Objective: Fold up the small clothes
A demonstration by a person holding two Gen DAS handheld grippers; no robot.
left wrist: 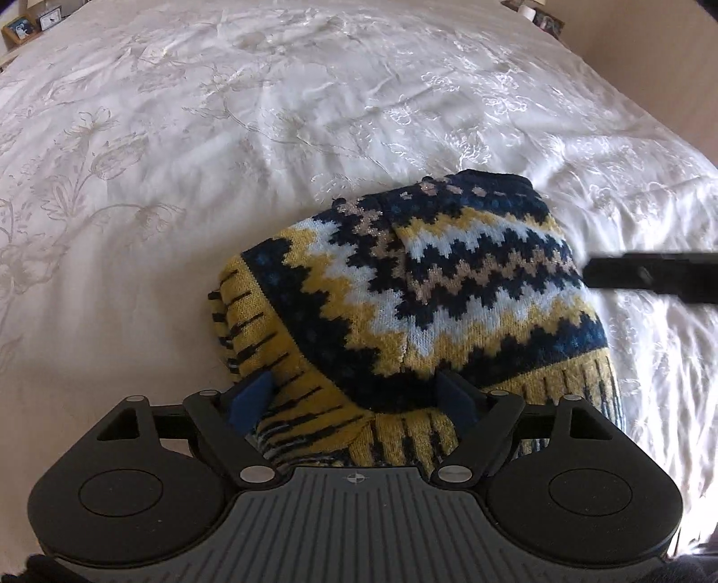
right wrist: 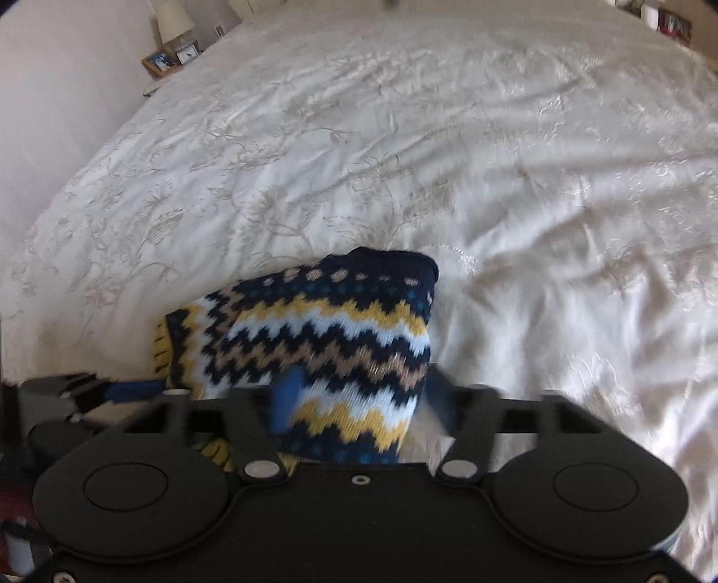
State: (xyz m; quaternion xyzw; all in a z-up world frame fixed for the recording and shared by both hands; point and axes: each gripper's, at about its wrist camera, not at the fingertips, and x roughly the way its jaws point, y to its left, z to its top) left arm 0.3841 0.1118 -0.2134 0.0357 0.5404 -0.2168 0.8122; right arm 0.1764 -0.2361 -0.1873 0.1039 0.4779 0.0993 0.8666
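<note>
A small knitted sweater [left wrist: 417, 296] with navy, yellow, white and tan zigzags lies bunched on the white bedspread [left wrist: 224, 157]. My left gripper [left wrist: 352, 397] is open, its blue pads [left wrist: 251, 397] on either side of the yellow ribbed hem. In the right wrist view the same sweater [right wrist: 323, 341] lies between the jaws of my right gripper [right wrist: 359, 394], which are open wide; its blue pad [right wrist: 287, 394] is blurred. The right gripper's black finger [left wrist: 650, 276] shows at the right edge of the left wrist view, beside the sweater.
The embroidered bedspread [right wrist: 448, 157] stretches far ahead and to both sides. A bedside table with a lamp, a clock and a framed picture [right wrist: 172, 56] stands at the far left. More small objects [right wrist: 668, 20] stand at the far right corner.
</note>
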